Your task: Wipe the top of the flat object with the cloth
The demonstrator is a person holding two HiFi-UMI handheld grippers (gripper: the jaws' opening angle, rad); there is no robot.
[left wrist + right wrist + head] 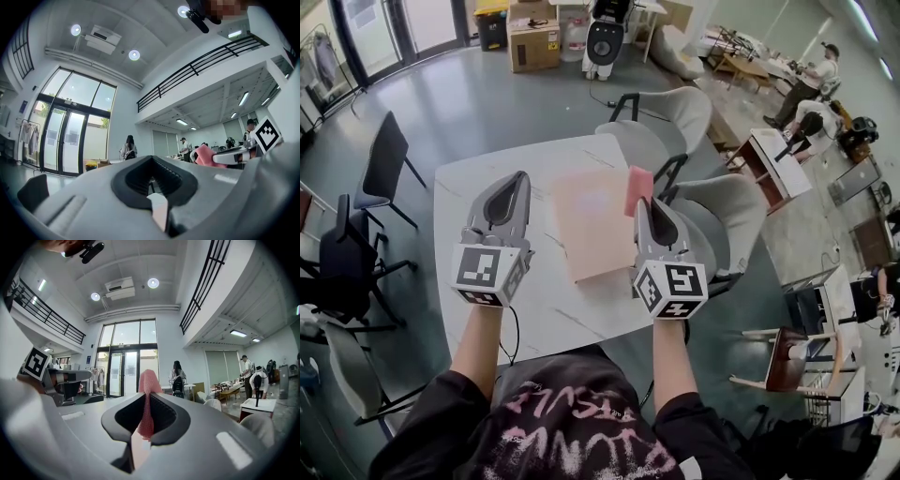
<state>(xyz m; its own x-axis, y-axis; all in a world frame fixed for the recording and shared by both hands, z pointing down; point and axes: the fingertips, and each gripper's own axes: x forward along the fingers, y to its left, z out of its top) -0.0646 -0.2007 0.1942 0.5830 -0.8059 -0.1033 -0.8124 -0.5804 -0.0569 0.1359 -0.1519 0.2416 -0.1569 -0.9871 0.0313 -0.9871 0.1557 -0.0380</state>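
Black-and-white square markers on the cube of each gripper, patterns only. Pink lettering across the black shirt (572,431) at the bottom of the head view, upside down and smeared, not readable. Print on the cardboard box (534,37) on the far floor, too small to read.

Flat object (591,225): pale peach rectangular board, plain and matte. Lying flat on the white veined table (469,206), toward its right half, long side running away from the person.

Cloth (638,190): small pink rectangle in the head view, edge-on and knobbly-textured in the right gripper view. Standing up out of the right gripper (644,208), jaws pinched tight on its lower part, upper end free above the tips. Overlapping the board's far right corner in the head view; touching the board or held above it, not possible to tell.

Left gripper (518,181): over the table just left of the board, jaws brought together, nothing in the padded hollow between them.

Around:
- Two pale grey chairs (666,127) close against the table's far and right sides.
- Black chairs (380,169) well apart on the left.
- Tall glass doors (124,366) beyond the right gripper, with a person (177,376) standing back turned near them.
- More people (806,80) at desks on the far right.
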